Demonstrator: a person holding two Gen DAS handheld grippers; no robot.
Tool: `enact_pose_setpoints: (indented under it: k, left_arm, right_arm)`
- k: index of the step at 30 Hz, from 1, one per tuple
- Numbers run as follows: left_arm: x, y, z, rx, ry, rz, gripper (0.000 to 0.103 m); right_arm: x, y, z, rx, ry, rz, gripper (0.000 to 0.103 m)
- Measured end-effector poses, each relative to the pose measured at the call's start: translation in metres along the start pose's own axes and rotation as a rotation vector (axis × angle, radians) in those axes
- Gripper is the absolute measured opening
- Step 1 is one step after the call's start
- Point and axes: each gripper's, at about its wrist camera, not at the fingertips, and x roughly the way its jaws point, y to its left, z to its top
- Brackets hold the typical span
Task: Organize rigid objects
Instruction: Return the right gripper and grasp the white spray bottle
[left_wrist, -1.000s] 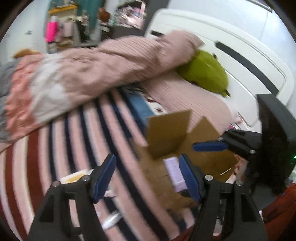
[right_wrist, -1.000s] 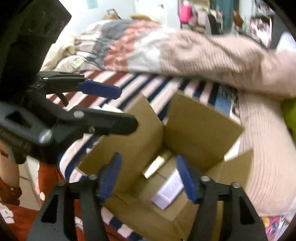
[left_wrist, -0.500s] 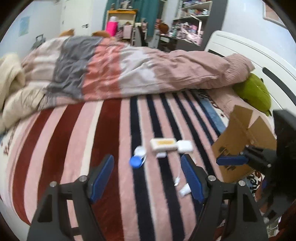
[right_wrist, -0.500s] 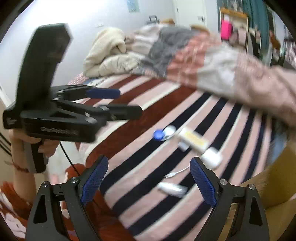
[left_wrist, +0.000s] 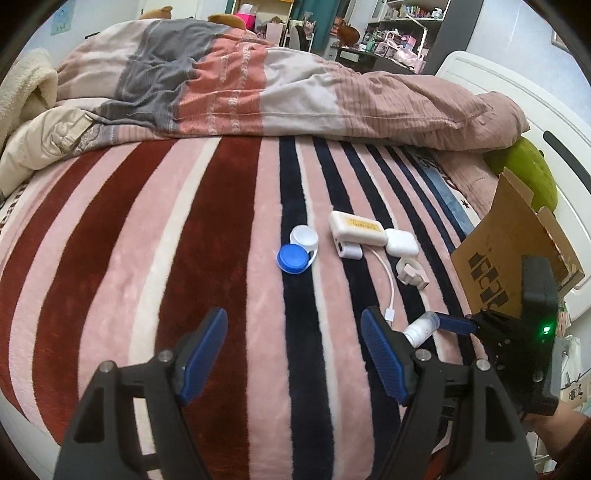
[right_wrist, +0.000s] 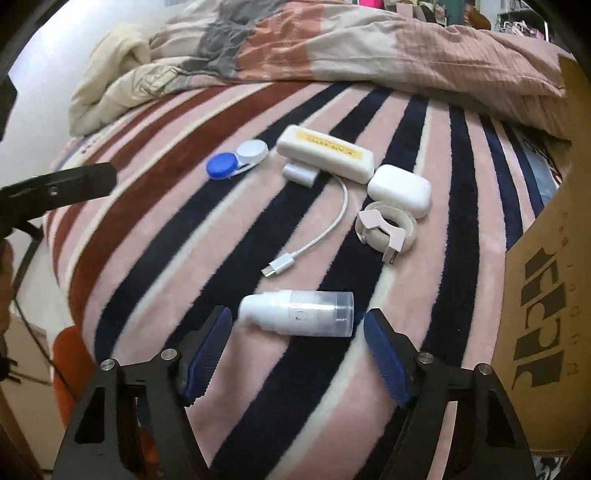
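Small items lie on a striped blanket (left_wrist: 207, 236). A white pump bottle (right_wrist: 297, 313) lies on its side just ahead of my right gripper (right_wrist: 297, 354), which is open and empty. Beyond it lie a white cable (right_wrist: 314, 236), a tape roll (right_wrist: 386, 227), a white earbud case (right_wrist: 400, 190), a cream box with a yellow label (right_wrist: 325, 153) and a blue-and-white lens case (right_wrist: 236, 158). My left gripper (left_wrist: 293, 354) is open and empty above the blanket, short of the lens case (left_wrist: 297, 249). The cardboard box (left_wrist: 513, 254) stands at the right.
A bunched duvet (left_wrist: 258, 85) lies across the far side of the bed. A green plush (left_wrist: 532, 177) sits behind the box by the white headboard (left_wrist: 517, 96). The bed's near edge runs just below both grippers.
Both grippers have swung left, away from the cardboard box and its contents, to face the items on the blanket. The right gripper has come close to the pump bottle.
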Motion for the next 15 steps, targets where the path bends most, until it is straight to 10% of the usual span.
enact_pose_setpoints:
  k: [8,15]
  left_arm:
    - [-0.004,-0.015,0.003,0.038,0.029,-0.047,0.072]
    - [-0.025,-0.054,0.021,0.109,0.041,-0.224,0.072]
  right_arm:
    - [-0.001,0.007,0.004,-0.048,-0.003,-0.035,0.059]
    - [-0.058,0.021,0.024,-0.168,-0.111,0.119,0.059]
